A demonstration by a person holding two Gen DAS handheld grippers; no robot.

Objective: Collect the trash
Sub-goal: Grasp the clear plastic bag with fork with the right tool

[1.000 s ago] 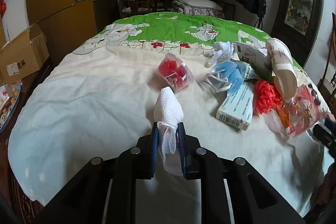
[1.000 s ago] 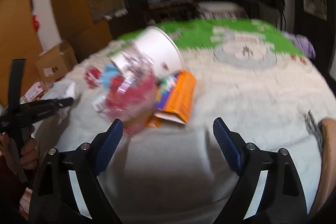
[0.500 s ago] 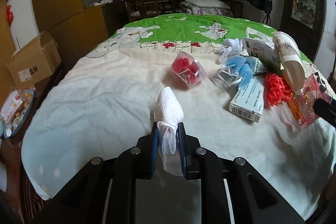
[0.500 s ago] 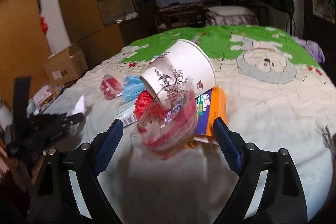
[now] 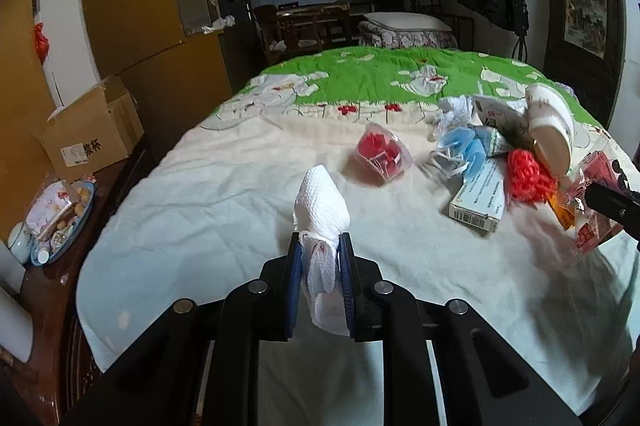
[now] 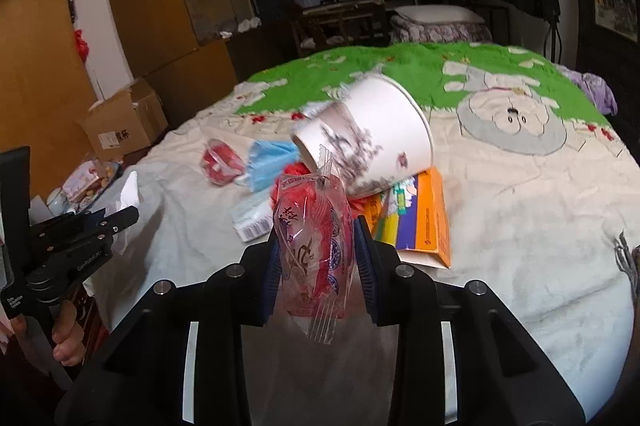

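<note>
My left gripper [image 5: 320, 246] is shut on a crumpled white paper towel [image 5: 322, 210], held above the near part of the bed. My right gripper [image 6: 316, 226] is shut on a clear red-printed plastic wrapper [image 6: 314, 246], which also shows in the left wrist view [image 5: 592, 186]. More trash lies on the bed: a tipped white paper cup [image 6: 372, 142], an orange box [image 6: 428, 226], a blue face mask [image 6: 268, 162], a clear bag of red pieces [image 5: 382, 154], a red mesh ball [image 5: 528, 174] and a white carton [image 5: 480, 198].
The bed has a cream and green cartoon quilt [image 5: 224, 202]. A cardboard box [image 5: 88, 134] and a plate of snacks [image 5: 60, 214] sit on a dark side table to the left. The left gripper and hand show in the right wrist view [image 6: 72, 238].
My right gripper has closed on the plastic wrapper; it was open a second ago. The left gripper keeps holding the paper towel and has drawn back and risen a little.
</note>
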